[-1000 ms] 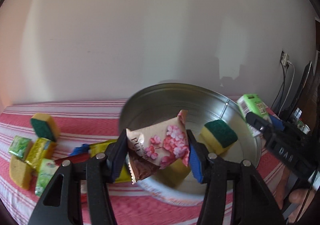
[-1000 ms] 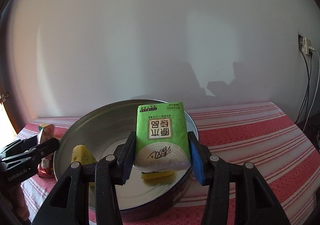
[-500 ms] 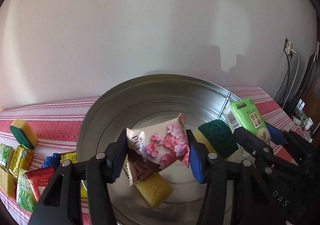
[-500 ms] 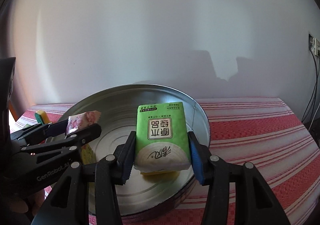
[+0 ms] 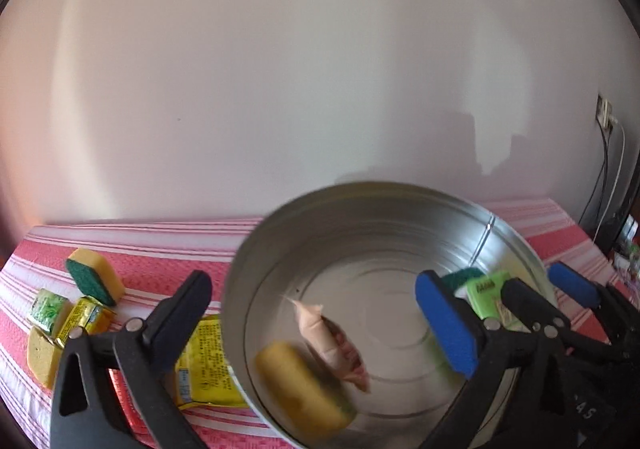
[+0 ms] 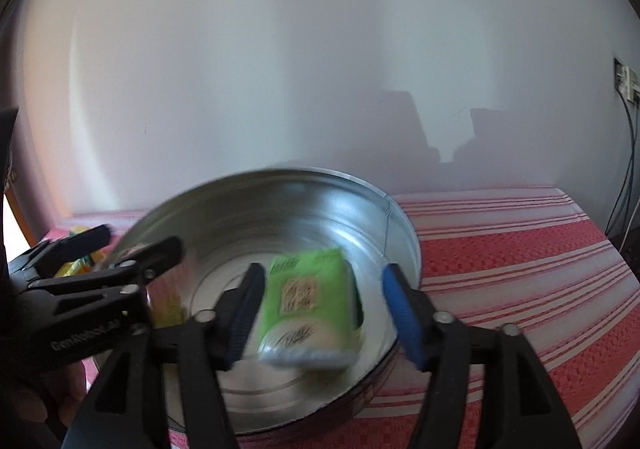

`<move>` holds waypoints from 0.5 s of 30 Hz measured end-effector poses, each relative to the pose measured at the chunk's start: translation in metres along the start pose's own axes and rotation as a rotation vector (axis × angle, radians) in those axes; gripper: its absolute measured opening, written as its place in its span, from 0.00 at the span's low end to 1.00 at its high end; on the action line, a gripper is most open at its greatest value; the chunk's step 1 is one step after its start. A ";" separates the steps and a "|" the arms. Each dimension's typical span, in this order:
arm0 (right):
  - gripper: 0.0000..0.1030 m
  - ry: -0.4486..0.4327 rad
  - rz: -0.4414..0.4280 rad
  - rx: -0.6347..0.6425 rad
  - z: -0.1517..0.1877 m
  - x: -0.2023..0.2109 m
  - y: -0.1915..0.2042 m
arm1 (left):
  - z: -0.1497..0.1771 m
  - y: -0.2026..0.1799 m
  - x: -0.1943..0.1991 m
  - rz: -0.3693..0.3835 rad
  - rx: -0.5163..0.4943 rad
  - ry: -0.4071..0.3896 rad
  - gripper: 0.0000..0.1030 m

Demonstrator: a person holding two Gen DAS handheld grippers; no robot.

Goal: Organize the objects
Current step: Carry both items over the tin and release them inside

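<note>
The left gripper [image 5: 320,313], its jaws just sprung wide and released, hangs over the round shiny metal basin [image 5: 360,217]; the pink flowered snack packet [image 5: 332,345] lies between and below them. The right gripper [image 6: 324,309] has been opening too; the blurred green tissue pack [image 6: 308,305] sits between its jaws, apparently loose.

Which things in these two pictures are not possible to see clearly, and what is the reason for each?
- Green tissue pack, right wrist view: motion blur, printing unreadable.
- Pink snack packet, left wrist view: blurred mid-fall.
- Sponge in the metal basin, left wrist view: smeared, near the bottom edge.
- Yellow packet, left wrist view: partly behind the left tongs, whose jaws have just opened.
</note>
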State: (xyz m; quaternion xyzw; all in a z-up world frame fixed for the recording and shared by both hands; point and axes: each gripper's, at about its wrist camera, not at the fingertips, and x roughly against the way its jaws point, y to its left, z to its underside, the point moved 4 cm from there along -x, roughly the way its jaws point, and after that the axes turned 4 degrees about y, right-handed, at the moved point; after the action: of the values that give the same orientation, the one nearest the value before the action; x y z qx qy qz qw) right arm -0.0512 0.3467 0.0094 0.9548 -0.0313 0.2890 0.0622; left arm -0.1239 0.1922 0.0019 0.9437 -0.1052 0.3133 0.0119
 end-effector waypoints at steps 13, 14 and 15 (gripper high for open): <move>0.78 -0.063 -0.004 -0.037 -0.005 0.008 -0.001 | 0.015 0.027 0.020 -0.068 0.016 0.006 1.00; 0.78 -0.071 0.002 -0.031 -0.006 0.010 0.000 | 0.018 0.031 0.023 -0.075 0.019 0.008 1.00; 0.78 -0.075 0.005 -0.028 -0.007 0.011 0.001 | 0.019 0.033 0.023 -0.086 0.022 0.008 1.00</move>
State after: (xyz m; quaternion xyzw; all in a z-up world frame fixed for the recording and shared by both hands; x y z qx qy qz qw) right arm -0.0459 0.3469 0.0219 0.9639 -0.0400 0.2527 0.0738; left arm -0.1016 0.1537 -0.0011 0.9462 -0.0613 0.3172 0.0155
